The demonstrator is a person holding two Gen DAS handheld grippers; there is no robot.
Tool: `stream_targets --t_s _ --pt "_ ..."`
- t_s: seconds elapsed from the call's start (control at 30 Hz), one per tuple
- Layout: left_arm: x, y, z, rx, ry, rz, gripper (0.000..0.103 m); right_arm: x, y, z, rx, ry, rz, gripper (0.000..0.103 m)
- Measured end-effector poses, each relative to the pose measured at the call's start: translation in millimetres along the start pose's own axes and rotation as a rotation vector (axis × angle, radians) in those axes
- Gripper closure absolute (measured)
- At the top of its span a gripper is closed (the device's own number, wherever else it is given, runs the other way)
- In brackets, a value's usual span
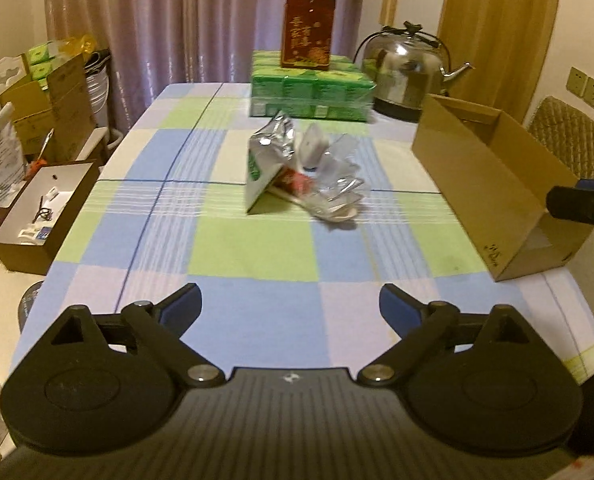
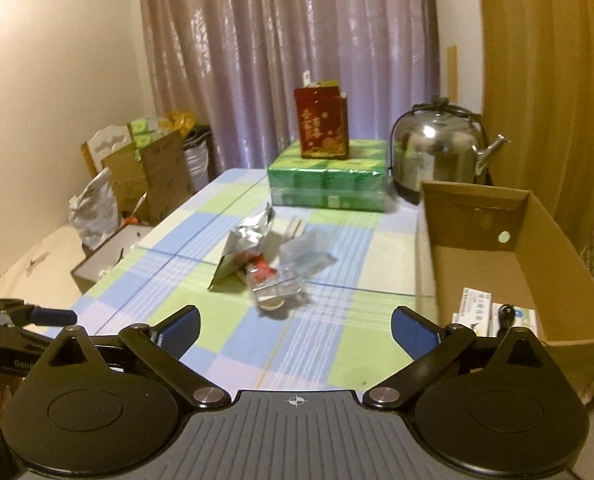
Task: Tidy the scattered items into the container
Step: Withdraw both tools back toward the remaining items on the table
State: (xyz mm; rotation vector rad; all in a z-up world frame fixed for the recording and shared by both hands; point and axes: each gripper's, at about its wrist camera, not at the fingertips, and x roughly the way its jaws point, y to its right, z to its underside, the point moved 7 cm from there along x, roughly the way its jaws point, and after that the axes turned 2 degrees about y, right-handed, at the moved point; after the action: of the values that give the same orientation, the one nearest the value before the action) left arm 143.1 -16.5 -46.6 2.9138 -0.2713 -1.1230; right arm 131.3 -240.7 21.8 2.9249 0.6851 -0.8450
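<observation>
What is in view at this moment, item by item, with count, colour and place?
foil bag: one, silver and green, mid-table
clear wrappers: a crumpled pile, count unclear, beside the foil bag
cardboard box: one, brown, open, right table edge
medicine boxes: a few, white, inside the cardboard box
green pack: one, wrapped, far end of table
red box: one, upright on the green pack
kettle: one, steel, behind the cardboard box
tablecloth: one, blue, green and white checks
curtain: one, mauve, behind the table
left gripper: fingers apart, empty
right gripper: fingers apart, empty
</observation>
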Motion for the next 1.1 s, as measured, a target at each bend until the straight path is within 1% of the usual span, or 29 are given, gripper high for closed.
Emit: stream_targets --t_s 0.17,0.5,0.87,1.1 --pt "4.0 -14.7 1.2 -0.029 -0.005 -0.011 0.009 12.2 -10.5 3.5 -0.029 -0.024 -0.006 0.002" --pt "14.1 -28.5 6.5 -0.045 -0.023 -0.025 0.007 33.1 -20.0 12.0 -0.049 -0.068 -0.023 0.002" --pt "30.5 -30.6 9.2 -0.042 -0.05 -0.023 0.005 58.3 -16.9 18.8 -0.063 -0.12 -0.025 0.002" --pt "50.5 -34.8 3.0 -0.029 -0.065 -0.03 0.005 89.8 -13.4 13.0 -0.08 -0.137 -0.033 0.002"
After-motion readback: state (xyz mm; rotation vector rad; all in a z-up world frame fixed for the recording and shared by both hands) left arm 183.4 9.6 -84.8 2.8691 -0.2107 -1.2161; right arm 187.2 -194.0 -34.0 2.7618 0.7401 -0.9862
